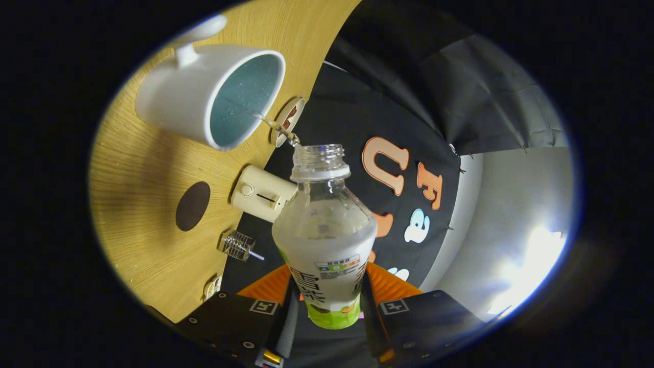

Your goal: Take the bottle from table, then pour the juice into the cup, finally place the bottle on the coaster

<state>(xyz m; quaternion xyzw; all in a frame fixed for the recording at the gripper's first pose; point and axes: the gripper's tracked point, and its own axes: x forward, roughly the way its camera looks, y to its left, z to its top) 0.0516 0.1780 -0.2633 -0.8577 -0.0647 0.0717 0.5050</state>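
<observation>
Two steps look under way or done, since the gripper [327, 299] pinches the tilted bottle [324, 240], pouring a thin stream into the cup [212, 94] ahead; the coaster [192, 206] placement remains.

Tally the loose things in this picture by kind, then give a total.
Bottle, clamped between both fingers of the hand-held gripper, pouring: 1
Cup, white: 1
Round flat discs: 2 (dark one, one at the table edge)
Cream gadget with knob: 1
Small wire-wound metal piece: 1
Total: 6
</observation>
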